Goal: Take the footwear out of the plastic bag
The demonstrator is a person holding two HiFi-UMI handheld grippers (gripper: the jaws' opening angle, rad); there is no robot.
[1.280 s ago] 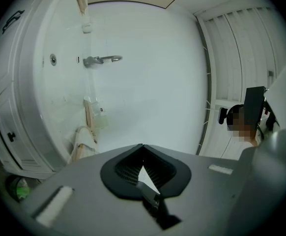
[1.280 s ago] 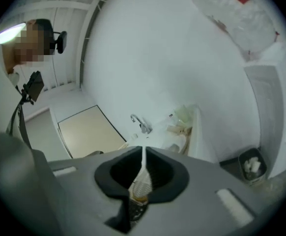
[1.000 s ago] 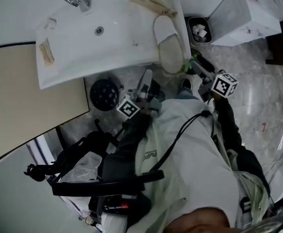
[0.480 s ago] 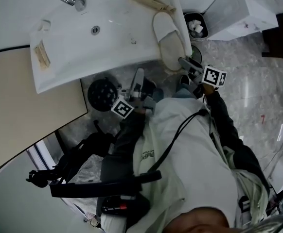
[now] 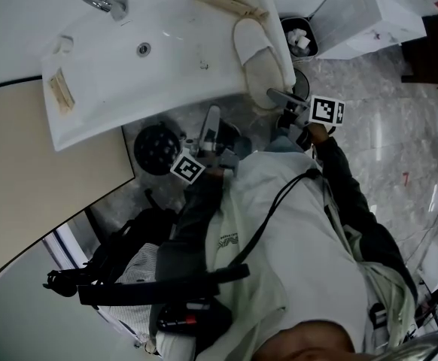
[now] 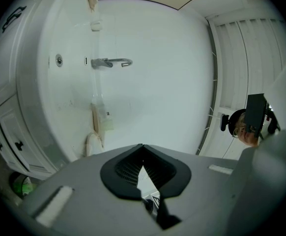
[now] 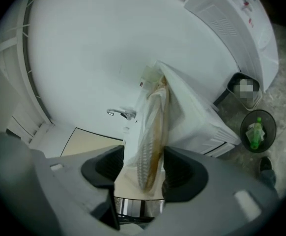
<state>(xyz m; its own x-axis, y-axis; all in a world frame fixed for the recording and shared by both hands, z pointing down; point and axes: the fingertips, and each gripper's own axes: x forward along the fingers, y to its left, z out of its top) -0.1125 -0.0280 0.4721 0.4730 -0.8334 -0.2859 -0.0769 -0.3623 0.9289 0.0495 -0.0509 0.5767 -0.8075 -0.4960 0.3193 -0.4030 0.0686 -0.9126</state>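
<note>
My right claw [image 5: 281, 101] is at the near end of the slipper [image 5: 261, 57], which lies on the right edge of the white sink counter [image 5: 129, 74] with its heel hanging past the rim. In the right gripper view the slipper [image 7: 152, 136] stands edge-on between the jaws, wrapped in its clear plastic bag [image 7: 132, 149]. The jaws have just been closing a little but are wide apart. The right pad looks to be against the plastic, while the left one seems to have a thin gap, though from this angle I can't be sure. I read it as not gripping.

My left claw [image 5: 212, 120] is below the counter's front edge, well apart from the slipper. In its own view the tips [image 6: 143, 146] meet with nothing between them, and it points up at the basin and the tap [image 6: 111, 62].

A small bin [image 5: 299, 40] stands on the floor just right of the counter.
</note>
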